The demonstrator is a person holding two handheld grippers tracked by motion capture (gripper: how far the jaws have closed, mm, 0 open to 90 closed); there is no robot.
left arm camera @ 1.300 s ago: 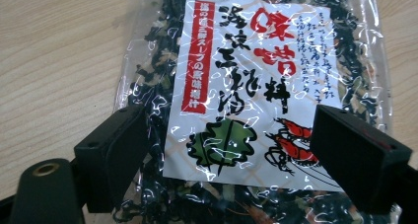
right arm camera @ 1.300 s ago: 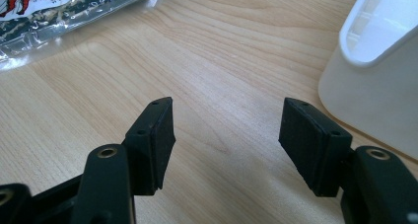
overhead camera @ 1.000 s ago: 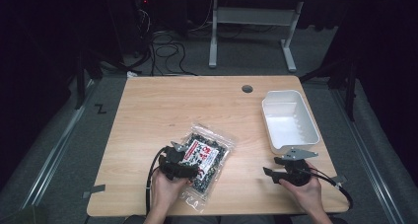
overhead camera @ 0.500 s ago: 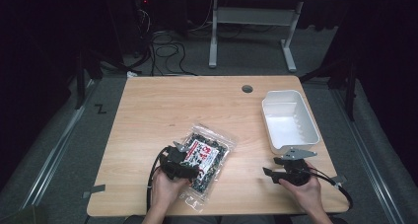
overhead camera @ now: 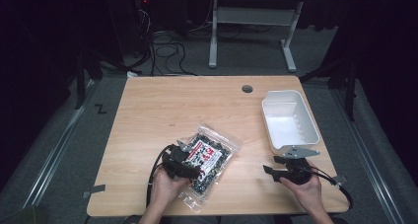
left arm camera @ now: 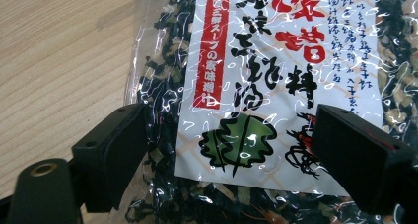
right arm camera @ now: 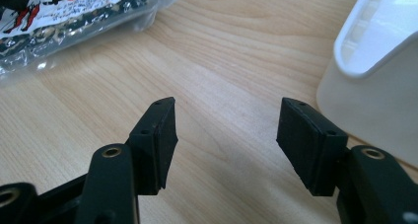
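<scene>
A clear bag of dark dried seaweed (overhead camera: 213,154) with a white label in red and black print lies flat on the wooden table (overhead camera: 182,105), near its front edge. My left gripper (overhead camera: 190,166) is down over the bag's near end, open. In the left gripper view its jaws stand wide apart on either side of the label (left arm camera: 256,71), left gripper (left arm camera: 231,150) right above the plastic. My right gripper (overhead camera: 270,170) rests low at the front right, open and holding nothing. The right gripper (right arm camera: 226,135) points across bare wood, with the bag (right arm camera: 74,12) farther off.
A white plastic tub (overhead camera: 288,120) stands at the table's right edge, just beyond my right gripper, and its wall (right arm camera: 374,86) is close to the right jaw. A round cable hole (overhead camera: 247,89) sits near the back edge. Cables and a desk frame lie on the floor behind.
</scene>
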